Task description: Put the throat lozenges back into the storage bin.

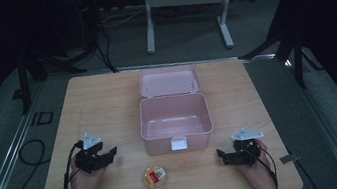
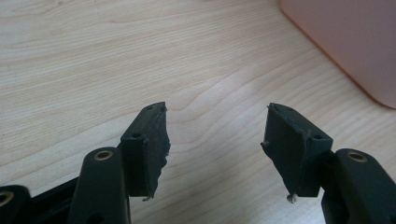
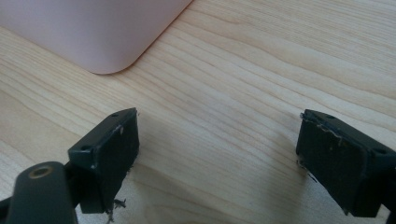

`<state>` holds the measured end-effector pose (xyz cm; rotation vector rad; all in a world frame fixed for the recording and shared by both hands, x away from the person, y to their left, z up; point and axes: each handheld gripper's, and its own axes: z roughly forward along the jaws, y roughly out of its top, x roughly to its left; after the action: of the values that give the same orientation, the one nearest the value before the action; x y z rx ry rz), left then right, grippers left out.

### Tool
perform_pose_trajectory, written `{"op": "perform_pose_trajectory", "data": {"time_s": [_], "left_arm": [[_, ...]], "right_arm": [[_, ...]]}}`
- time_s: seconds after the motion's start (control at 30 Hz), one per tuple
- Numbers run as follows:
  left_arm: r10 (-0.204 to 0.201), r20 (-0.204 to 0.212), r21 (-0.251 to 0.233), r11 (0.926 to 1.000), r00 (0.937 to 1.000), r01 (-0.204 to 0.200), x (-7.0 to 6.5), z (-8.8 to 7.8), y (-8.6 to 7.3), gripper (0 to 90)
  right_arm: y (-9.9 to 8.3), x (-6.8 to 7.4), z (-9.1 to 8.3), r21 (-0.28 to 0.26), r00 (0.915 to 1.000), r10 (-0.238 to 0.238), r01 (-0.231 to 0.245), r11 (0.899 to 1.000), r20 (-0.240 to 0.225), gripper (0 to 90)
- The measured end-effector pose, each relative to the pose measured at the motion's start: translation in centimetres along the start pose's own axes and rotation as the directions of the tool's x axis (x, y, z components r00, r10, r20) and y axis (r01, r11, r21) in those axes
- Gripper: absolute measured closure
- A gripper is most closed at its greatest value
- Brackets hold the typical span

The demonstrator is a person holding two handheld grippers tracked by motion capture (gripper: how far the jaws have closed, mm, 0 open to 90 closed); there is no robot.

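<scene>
Right gripper (image 3: pixel 217 154) over the wooden table (image 3: pixel 261 70), its two black jaws set wide apart with bare wood grain between them. Beyond the left-hand jaw, a rounded corner of the pink box (image 3: pixel 93 28) rests on the tabletop, clear of both jaws.

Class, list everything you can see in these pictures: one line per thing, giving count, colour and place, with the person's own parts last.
Table: one, light wood, centre of the high view.
Box: one, pink, open and empty, mid-table, lid hinged back.
Round container: one, yellowish with red inside, near edge, in front of the box.
Desk frame: one, grey, on the floor beyond the table.
Left gripper: one, black, jaws open, left of the box.
Right gripper: one, black, jaws open, right of the box.
</scene>
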<state>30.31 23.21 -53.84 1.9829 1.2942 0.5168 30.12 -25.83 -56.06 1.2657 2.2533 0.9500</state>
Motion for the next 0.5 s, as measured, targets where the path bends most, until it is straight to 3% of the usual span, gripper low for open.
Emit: {"op": "perform_pose_trajectory", "data": {"time_s": [0.5], "left_arm": [[0.058, 0.047, -0.006, 0.9983, 0.9972, -0.058, -0.8, -1.8, 1.1, 39.3]], "right_arm": [[0.0, 0.0, 0.0, -0.001, 1.0, -0.001, 0.001, 1.0, 0.0, 13.0]]}}
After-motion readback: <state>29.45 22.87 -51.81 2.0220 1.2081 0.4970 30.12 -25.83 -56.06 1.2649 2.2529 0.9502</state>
